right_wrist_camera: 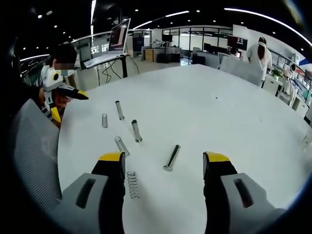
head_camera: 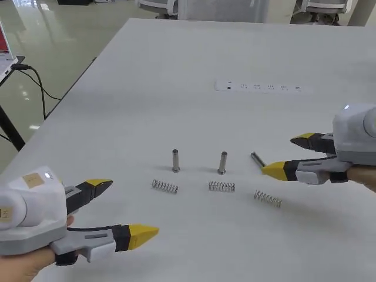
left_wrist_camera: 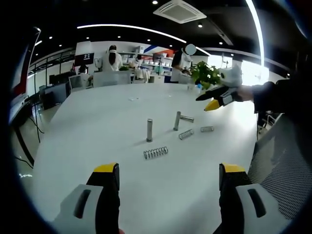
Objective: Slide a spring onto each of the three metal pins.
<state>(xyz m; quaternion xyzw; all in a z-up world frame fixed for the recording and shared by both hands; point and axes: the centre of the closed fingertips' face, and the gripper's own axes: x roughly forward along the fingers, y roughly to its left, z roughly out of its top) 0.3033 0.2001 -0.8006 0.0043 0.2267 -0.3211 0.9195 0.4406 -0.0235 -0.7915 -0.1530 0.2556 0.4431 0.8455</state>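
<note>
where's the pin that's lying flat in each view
Head view: the lying pin is right of centre, beside the right gripper.
Left gripper view: the lying pin is above centre, just right of an upright pin.
Right gripper view: the lying pin is low centre, ahead of the open jaws.
Shared landmark: the end spring on that pin's side.

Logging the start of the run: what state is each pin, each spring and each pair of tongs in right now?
Left pin: upright, bare.
Middle pin: upright, bare.
Right pin: lying flat, bare.
Left spring: lying loose.
Middle spring: lying loose.
Right spring: lying loose.
Left tongs: open, empty.
Right tongs: open, empty.
</note>
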